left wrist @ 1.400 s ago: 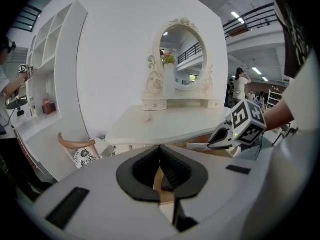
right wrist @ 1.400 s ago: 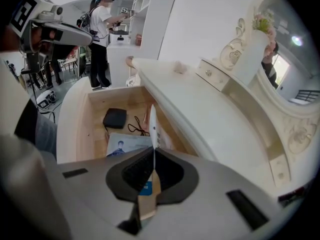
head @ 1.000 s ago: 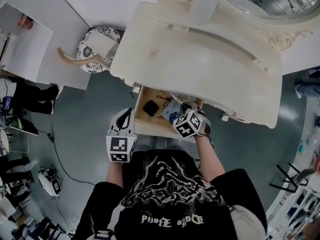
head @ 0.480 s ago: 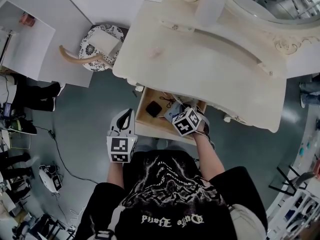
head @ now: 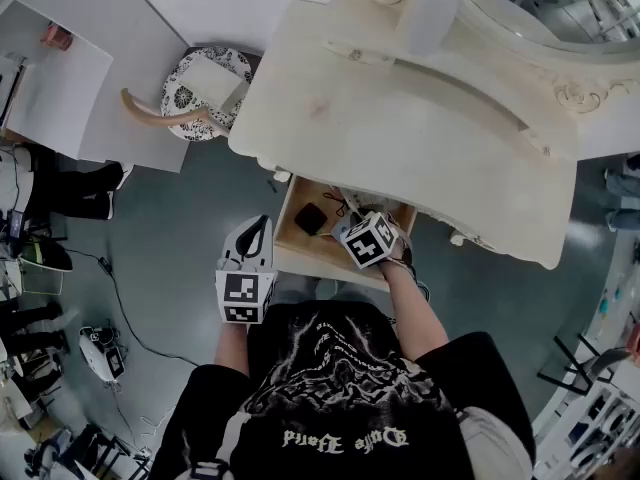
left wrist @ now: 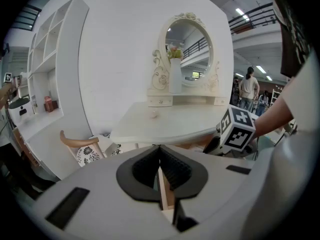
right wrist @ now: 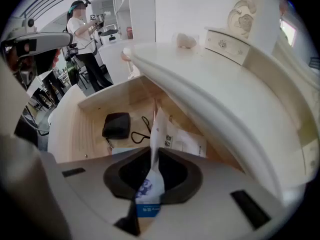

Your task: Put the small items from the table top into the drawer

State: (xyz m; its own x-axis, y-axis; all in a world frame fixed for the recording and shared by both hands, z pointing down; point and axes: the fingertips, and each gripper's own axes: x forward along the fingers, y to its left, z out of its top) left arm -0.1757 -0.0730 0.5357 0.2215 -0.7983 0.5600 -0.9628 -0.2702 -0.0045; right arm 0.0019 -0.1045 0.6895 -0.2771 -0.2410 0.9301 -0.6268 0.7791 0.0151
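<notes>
The wooden drawer (head: 290,244) stands pulled out under the cream dressing table (head: 420,138). My right gripper (head: 352,228) reaches over it with a white and blue packet (right wrist: 150,184) upright between its jaws; the jaws are opening, and the pads still touch the packet. Inside the drawer lie a black pouch (right wrist: 116,125), a thin black cord (right wrist: 141,133) and a white printed sachet (right wrist: 189,143). One small pale item (head: 318,111) rests on the table top. My left gripper (head: 252,236) hangs shut and empty in front of the drawer's left corner.
A patterned stool (head: 200,93) with a curved wooden arm stands left of the table. A white vase (head: 430,13) and an oval mirror (head: 540,8) rise at the table's back. White shelving (head: 60,88) fills the left. A person (right wrist: 82,34) stands far off.
My right gripper has edged a little left and deeper over the drawer with the packet. The left gripper has stayed where it was.
</notes>
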